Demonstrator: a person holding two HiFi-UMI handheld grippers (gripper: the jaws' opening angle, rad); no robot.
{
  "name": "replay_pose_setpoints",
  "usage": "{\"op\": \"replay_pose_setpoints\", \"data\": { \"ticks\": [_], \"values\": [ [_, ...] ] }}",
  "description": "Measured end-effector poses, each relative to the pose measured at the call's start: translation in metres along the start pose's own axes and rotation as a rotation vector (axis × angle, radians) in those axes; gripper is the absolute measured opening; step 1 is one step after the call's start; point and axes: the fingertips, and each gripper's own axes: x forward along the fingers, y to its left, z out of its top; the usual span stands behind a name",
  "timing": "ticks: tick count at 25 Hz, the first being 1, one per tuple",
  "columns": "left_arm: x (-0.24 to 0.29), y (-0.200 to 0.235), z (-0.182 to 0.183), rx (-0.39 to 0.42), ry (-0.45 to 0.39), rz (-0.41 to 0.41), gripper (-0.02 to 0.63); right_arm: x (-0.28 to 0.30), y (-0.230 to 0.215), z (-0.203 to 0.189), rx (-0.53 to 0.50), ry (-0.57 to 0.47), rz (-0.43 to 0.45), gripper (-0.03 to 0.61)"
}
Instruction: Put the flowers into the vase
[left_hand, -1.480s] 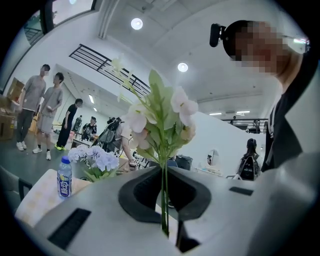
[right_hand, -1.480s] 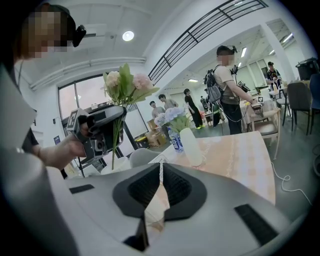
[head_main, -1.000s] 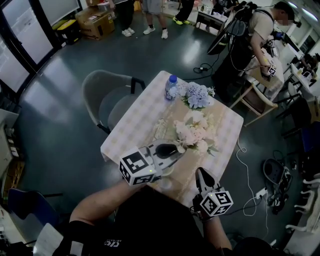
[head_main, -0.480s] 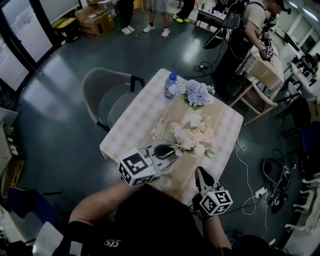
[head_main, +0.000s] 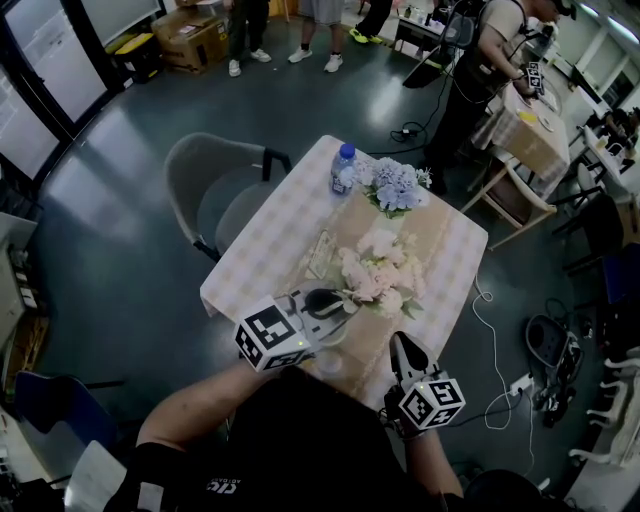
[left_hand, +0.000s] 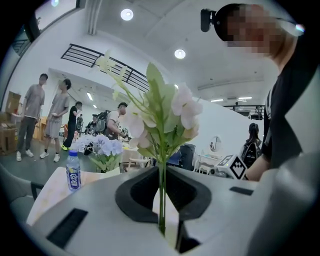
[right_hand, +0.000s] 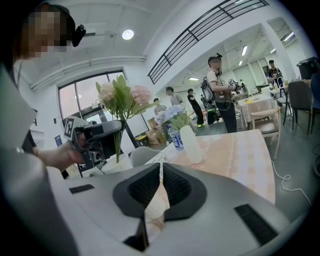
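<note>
Left tool (left_hand: 161, 180) clamped low on the thin green stems of the pale flowers (head_main: 375, 275), over the tabletop (head_main: 270, 240) well nearer the person than the water bottle (head_main: 343, 170); right tool (right_hand: 160, 175) shut, empty; bunch judged light, stems bendy, blooms crushable, so hold stems only.

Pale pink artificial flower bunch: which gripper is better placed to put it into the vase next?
Left. The left gripper is shut on the green stems of the pale pink artificial flower bunch; the right gripper is shut, holding nothing.
</note>
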Motion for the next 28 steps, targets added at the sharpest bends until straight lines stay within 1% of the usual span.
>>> {"op": "replay_pose_setpoints", "data": {
  "ticks": [6, 14, 17, 24, 28],
  "values": [
    [0.000, 0.003, -0.001, 0.011, 0.039, 0.025, 0.018, -0.001, -0.002, 0.006, 0.003, 0.001, 0.005, 0.038],
    [-0.012, 0.003, -0.020, 0.036, 0.087, 0.034, 0.021, 0.003, 0.007, -0.006, 0.000, 0.007, 0.007, 0.037],
    [-0.014, 0.006, -0.025, 0.050, 0.088, 0.043, 0.038, 0.005, 0.008, -0.006, 0.000, 0.010, 0.010, 0.037],
    [-0.021, 0.003, -0.032, 0.043, 0.142, 0.041, 0.057, 0.007, 0.011, -0.007, -0.004, 0.017, 0.014, 0.038],
    [-0.023, 0.004, -0.035, 0.046, 0.134, 0.044, 0.057, 0.007, 0.012, -0.007, -0.006, 0.018, 0.015, 0.038]
  ]
}}
